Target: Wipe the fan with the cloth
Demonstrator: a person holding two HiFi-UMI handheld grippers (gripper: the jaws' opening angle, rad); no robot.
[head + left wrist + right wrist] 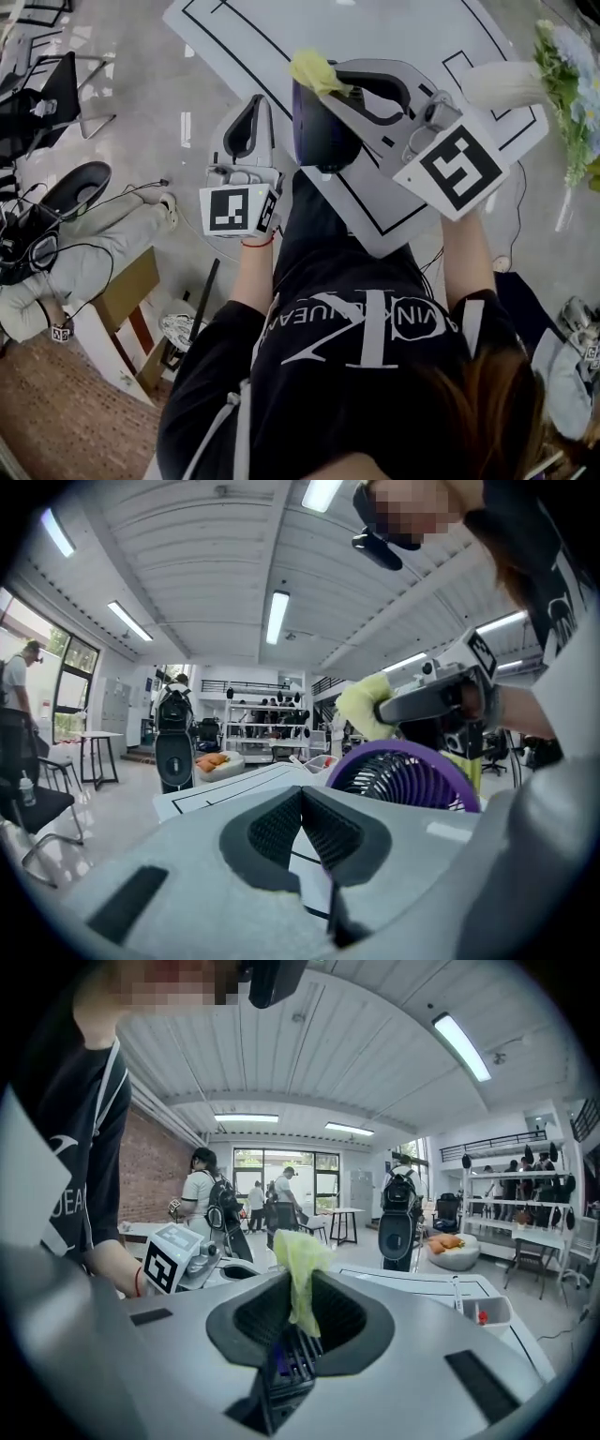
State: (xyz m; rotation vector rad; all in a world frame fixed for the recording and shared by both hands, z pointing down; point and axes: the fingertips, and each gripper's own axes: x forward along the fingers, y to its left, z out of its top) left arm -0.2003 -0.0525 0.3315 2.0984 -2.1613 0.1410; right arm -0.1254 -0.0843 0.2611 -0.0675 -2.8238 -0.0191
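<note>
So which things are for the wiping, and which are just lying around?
For the job:
- cloth, pinched in the right gripper jaws
- fan

Just lying about:
- vase
- flowers

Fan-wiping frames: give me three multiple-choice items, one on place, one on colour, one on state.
1. Where is the cloth?
A. in the right tool's jaws
B. in the left tool's jaws
C. in neither tool

2. What colour is the fan's rim?
A. red
B. purple
C. white

3. How do the left tool's jaws stand?
A. wide apart
B. closed on the cloth
C. closed with nothing between them

Answers:
1 A: the right gripper view shows the yellow-green cloth pinched between its pads.
2 B: the left gripper view shows a purple ring round the grille.
3 C: that view shows the pads meeting, with nothing between them.
</note>
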